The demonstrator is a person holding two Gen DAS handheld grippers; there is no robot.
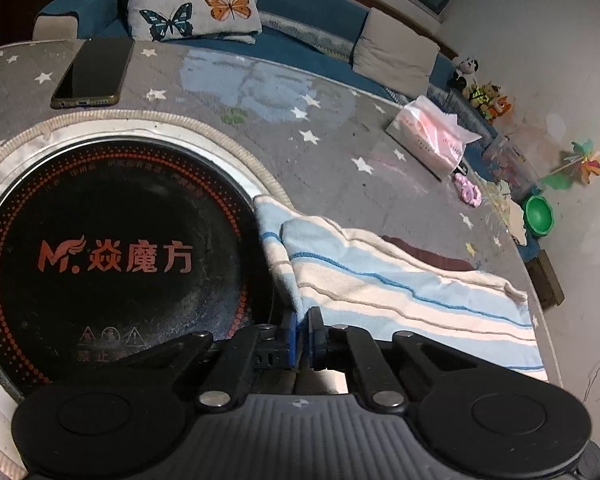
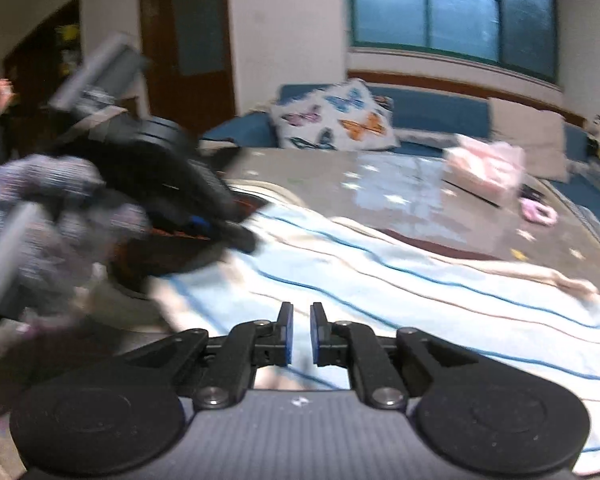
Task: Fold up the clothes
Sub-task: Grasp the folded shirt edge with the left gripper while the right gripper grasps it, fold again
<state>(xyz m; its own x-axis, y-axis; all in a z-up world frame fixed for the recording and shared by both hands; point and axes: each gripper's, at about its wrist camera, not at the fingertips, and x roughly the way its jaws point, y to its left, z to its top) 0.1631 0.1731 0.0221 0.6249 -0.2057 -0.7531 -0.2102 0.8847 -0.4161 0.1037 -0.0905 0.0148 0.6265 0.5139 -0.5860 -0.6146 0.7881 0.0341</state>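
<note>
A striped cloth (image 1: 400, 280) in pale blue, cream and blue lines lies partly folded on the round grey table (image 1: 320, 128). My left gripper (image 1: 303, 320) is shut on the cloth's near edge, beside the black heater plate. In the right wrist view the same cloth (image 2: 380, 280) spreads across the table. My right gripper (image 2: 299, 332) is just above the cloth with a narrow gap between its blue pads and nothing in it. The left gripper (image 2: 224, 228) shows blurred at the left of that view, in a gloved hand.
A black round heater plate (image 1: 112, 256) is set in the table centre. A phone (image 1: 94, 72) lies at the far edge. A pink tissue pack (image 1: 436, 136) and a pink hair tie (image 1: 470, 192) lie to the right. A blue sofa (image 1: 300, 28) with a butterfly cushion (image 1: 192, 0) stands behind.
</note>
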